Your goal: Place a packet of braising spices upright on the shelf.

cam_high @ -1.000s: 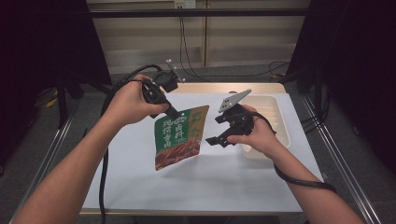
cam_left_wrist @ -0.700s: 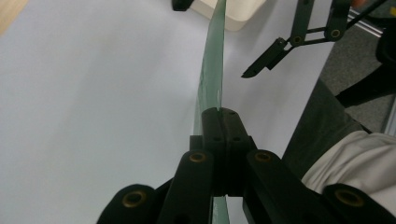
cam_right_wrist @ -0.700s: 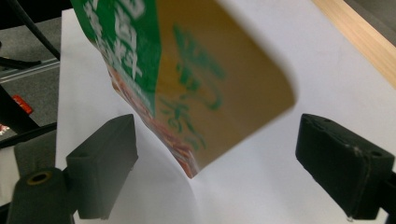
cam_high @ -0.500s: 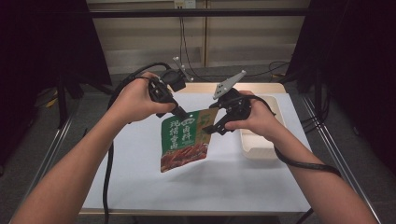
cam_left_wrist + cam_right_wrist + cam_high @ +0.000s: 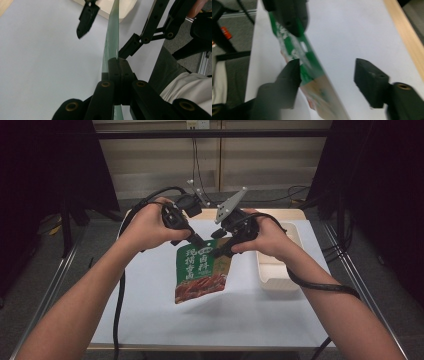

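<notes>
The left gripper (image 5: 202, 243) has its jaws pressed together on the top edge of a green food pouch (image 5: 201, 271), near the pouch's upper left corner. In the left gripper view the two black jaws (image 5: 119, 75) meet flat on the pouch (image 5: 111, 42), which is seen edge-on as a thin pale green strip running away from them. The right gripper (image 5: 220, 251) is at the pouch's upper right corner with its jaws spread. In the right gripper view the pouch (image 5: 304, 62) passes between the open jaws, close against the left jaw and apart from the right jaw; the view is blurred, so contact cannot be judged.

The pouch hangs in the air above the middle of the white table (image 5: 150, 310), top edge up, with a picture of red food on its lower half. A pale rectangular tray (image 5: 275, 275) lies by the table's right edge, just right of the right hand (image 5: 265, 237). The left hand (image 5: 150, 225) is over the table's far left part.

Compared with one second ago, the right gripper, then well apart from the pouch on its right, has come in to the pouch's top corner, and both hands are nearer each other. The pouch, then tilted, hangs more nearly upright.
</notes>
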The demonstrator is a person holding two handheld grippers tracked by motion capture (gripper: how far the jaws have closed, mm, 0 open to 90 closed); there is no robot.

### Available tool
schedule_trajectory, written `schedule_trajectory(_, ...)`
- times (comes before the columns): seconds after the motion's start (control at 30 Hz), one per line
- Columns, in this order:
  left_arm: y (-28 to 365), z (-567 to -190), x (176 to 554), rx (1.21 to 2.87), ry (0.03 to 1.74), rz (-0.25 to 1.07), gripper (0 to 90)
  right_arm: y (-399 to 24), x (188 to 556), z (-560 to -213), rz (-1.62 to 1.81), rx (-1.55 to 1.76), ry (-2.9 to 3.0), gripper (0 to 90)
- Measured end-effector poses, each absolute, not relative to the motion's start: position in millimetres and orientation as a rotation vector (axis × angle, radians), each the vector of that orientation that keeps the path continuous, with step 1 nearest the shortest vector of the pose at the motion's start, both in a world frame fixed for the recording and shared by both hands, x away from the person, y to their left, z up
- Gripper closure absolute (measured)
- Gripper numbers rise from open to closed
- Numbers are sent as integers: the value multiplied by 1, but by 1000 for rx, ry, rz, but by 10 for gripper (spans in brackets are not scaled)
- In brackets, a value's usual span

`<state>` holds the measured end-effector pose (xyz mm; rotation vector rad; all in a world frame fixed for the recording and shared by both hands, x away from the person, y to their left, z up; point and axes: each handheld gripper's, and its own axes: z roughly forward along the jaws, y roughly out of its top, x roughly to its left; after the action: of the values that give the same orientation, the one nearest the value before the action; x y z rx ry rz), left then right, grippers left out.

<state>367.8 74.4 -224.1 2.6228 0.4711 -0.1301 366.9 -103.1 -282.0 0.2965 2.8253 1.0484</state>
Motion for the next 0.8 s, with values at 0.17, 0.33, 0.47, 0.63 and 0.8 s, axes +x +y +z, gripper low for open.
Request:
schedule_trajectory(0.17, 73, -223, 366, 2608, 498, -126, 900, -98, 365, -281, 1022, 246, 2843, 540)
schedule_trajectory(0.33, 75, -224, 366, 2610, 488, -122, 900, -96, 361, -278, 1004, 169, 2902, 842)
schedule_trajectory(0.47, 77, -225, 364, 2578, 499, -139, 900, -94, 359, -273, 963, 147, 2957, 900)
schedule_trajectory(0.63, 84, -234, 366, 2550, 452, -158, 858, -88, 358, -267, 841, 229, 3018, 900)
schedule_trajectory(0.8, 100, -247, 369, 2480, 474, -193, 675, -85, 357, -261, 759, 261, 3050, 900)
